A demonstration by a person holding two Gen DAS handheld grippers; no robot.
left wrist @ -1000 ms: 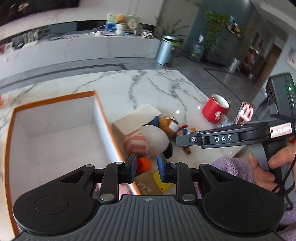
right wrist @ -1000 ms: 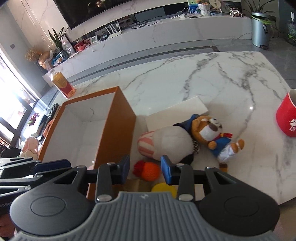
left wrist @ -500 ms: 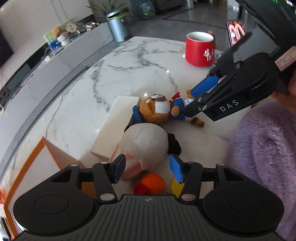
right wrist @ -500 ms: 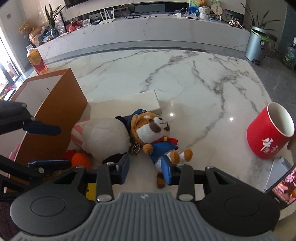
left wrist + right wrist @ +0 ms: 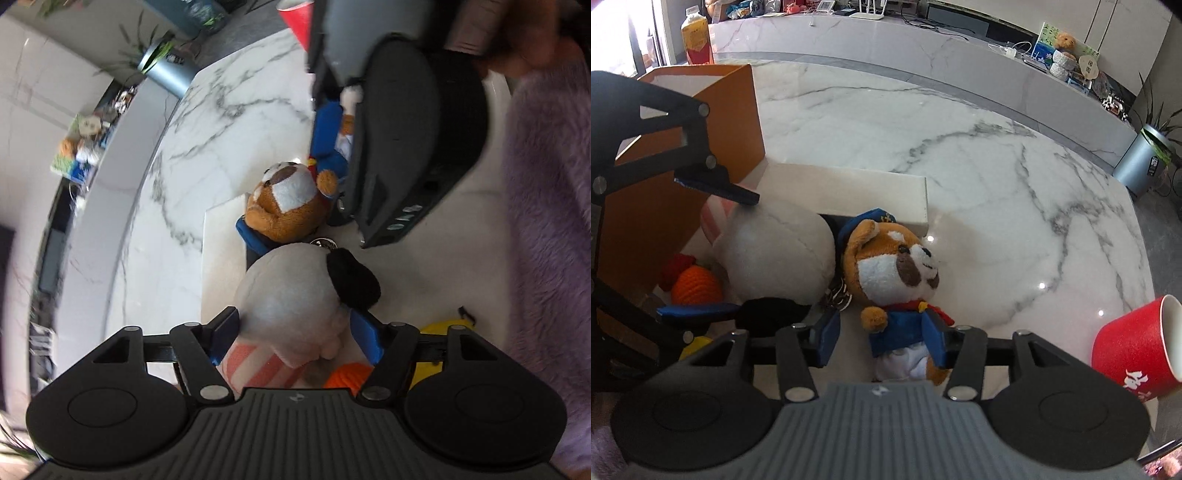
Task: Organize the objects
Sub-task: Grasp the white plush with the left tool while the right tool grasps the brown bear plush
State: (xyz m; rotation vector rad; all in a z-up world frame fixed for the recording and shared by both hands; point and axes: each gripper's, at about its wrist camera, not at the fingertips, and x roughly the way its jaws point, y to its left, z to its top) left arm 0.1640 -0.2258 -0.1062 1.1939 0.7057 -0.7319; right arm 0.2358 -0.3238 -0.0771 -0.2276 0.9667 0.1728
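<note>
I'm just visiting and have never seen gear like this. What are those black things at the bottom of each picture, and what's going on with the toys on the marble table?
There is no robot here. A person holds a two-fingered grabbing tool in each hand, and each tool carries a wide-angle camera that looks along its fingers. So each picture is that tool's own view.

In the left tool's view, the left gripper has its blue-padded fingers open on either side of a white plush toy. In the right tool's view, the right gripper is open around the body of a brown plush dog in a blue uniform. Neither toy looks squeezed or lifted yet.

Also on the marble table: an orange box, a flat white box, an orange knitted ball and a red cup.
</note>
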